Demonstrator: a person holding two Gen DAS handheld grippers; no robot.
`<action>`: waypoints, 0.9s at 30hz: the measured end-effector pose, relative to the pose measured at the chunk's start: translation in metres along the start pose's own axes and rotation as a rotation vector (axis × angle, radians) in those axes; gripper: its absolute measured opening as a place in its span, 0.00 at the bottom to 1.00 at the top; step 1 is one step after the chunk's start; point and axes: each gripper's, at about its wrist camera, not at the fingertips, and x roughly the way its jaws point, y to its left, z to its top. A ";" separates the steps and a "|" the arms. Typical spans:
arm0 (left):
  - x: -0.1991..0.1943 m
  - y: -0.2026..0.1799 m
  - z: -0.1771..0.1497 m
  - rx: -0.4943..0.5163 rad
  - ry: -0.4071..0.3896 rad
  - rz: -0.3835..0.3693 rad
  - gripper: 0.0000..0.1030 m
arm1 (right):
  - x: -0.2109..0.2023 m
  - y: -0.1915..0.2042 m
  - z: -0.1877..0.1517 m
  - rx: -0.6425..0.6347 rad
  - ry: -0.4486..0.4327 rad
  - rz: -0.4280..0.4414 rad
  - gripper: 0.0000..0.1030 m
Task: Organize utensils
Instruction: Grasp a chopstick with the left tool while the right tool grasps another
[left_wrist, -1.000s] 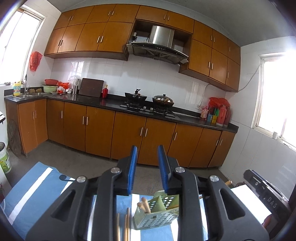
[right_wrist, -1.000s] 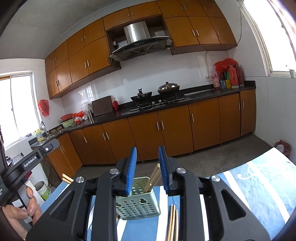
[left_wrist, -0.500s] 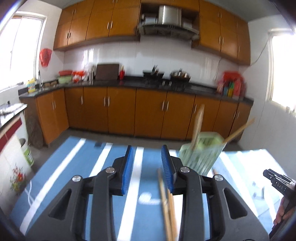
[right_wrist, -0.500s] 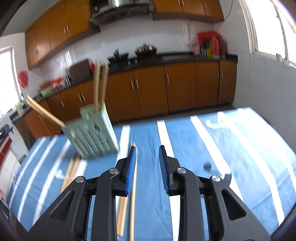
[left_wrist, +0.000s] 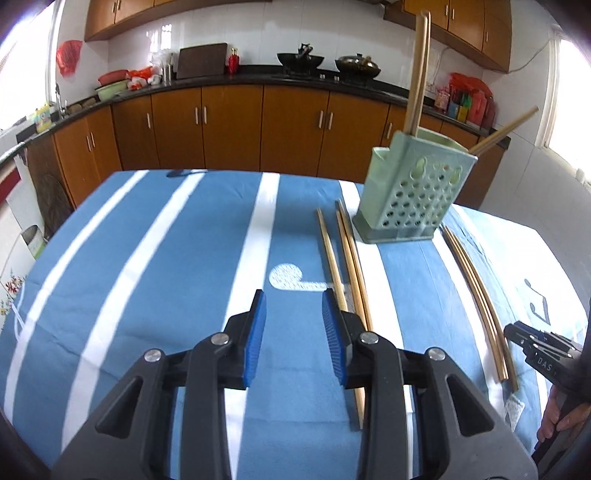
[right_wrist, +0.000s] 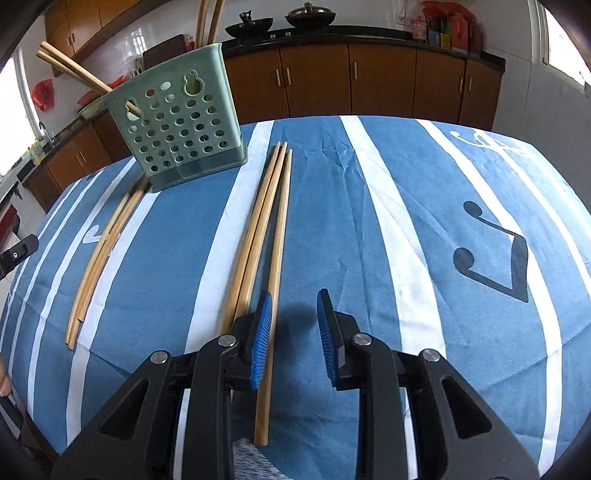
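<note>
A green perforated utensil holder (left_wrist: 410, 192) stands on the blue striped tablecloth (left_wrist: 166, 258) with chopsticks sticking out of it; it also shows in the right wrist view (right_wrist: 177, 129). Loose wooden chopsticks lie on the cloth in two groups: three (left_wrist: 345, 273) left of the holder, more (left_wrist: 476, 295) to its right. In the right wrist view the groups are in the middle (right_wrist: 262, 229) and at left (right_wrist: 103, 251). My left gripper (left_wrist: 293, 339) is open and empty, just left of the near chopsticks. My right gripper (right_wrist: 295, 336) is open and empty, its left finger (right_wrist: 260, 338) over a chopstick.
The table's far edge meets a kitchen floor with wooden cabinets (left_wrist: 229, 125) behind. The other gripper and a hand (left_wrist: 554, 369) show at the lower right of the left wrist view. Black note prints (right_wrist: 495, 254) mark the cloth at right.
Both grippers have tilted down from facing the kitchen to close over the tablecloth. The chopsticks and holder now fill the views. Both stay open.
</note>
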 end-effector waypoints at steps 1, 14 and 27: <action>0.002 -0.001 -0.001 -0.001 0.008 -0.008 0.31 | -0.002 -0.001 0.000 0.011 -0.011 0.015 0.26; 0.028 -0.021 -0.013 0.021 0.105 -0.078 0.25 | 0.003 -0.026 0.003 0.095 -0.005 -0.089 0.07; 0.053 -0.044 -0.025 0.098 0.177 -0.062 0.09 | 0.002 -0.033 0.001 0.082 -0.008 -0.101 0.07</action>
